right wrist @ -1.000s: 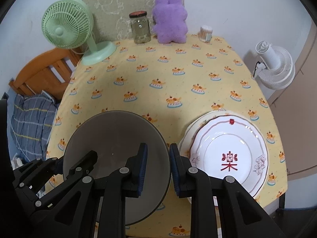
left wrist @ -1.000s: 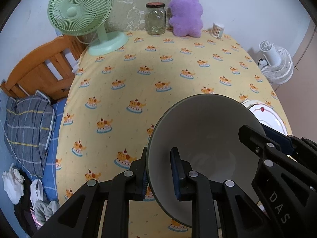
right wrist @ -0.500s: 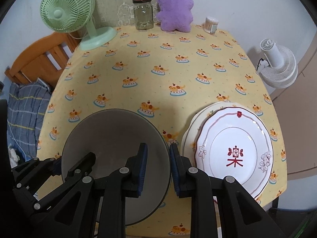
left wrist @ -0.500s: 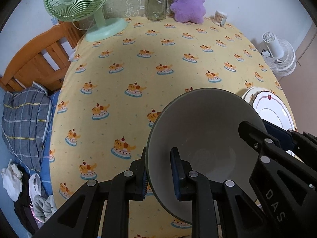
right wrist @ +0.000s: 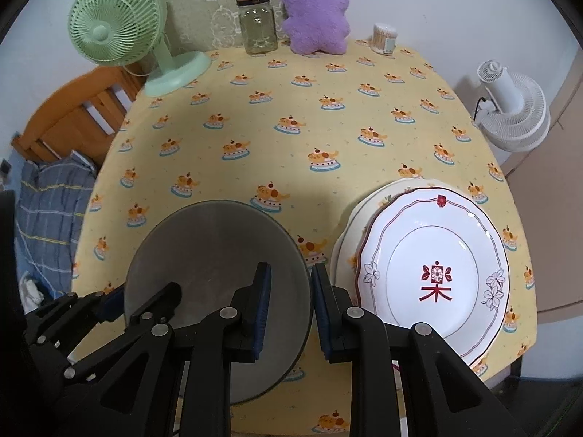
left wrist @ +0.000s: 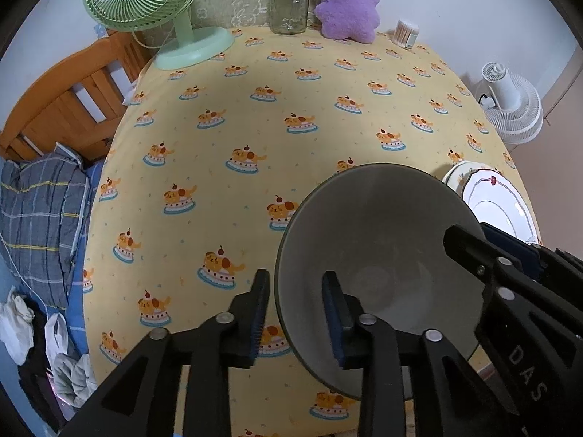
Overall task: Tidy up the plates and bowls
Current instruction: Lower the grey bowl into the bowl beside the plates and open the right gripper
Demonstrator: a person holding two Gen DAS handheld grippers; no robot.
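A grey bowl (left wrist: 379, 255) sits near the front edge of the yellow tablecloth (left wrist: 291, 109); it also shows in the right wrist view (right wrist: 215, 251). My left gripper (left wrist: 295, 313) straddles the bowl's left rim with its jaws parted, pads off the rim. My right gripper (right wrist: 289, 309) straddles the bowl's right rim, jaws also slightly parted. A white plate with a red pattern (right wrist: 433, 273) lies on a cream plate (right wrist: 349, 240) to the right of the bowl; the stack also shows in the left wrist view (left wrist: 499, 204).
At the table's back stand a green desk fan (right wrist: 120, 36), a glass jar (right wrist: 257, 23), a purple plush toy (right wrist: 315, 11) and a small cotton-swab tub (right wrist: 384, 38). A white floor fan (right wrist: 513, 109) stands right of the table; a wooden bed with bedding (left wrist: 40, 196) is left.
Both grippers have opened from the bowl's rim; the left jaws are now clearly wider. The bowl sits lower than before, down on the cloth.
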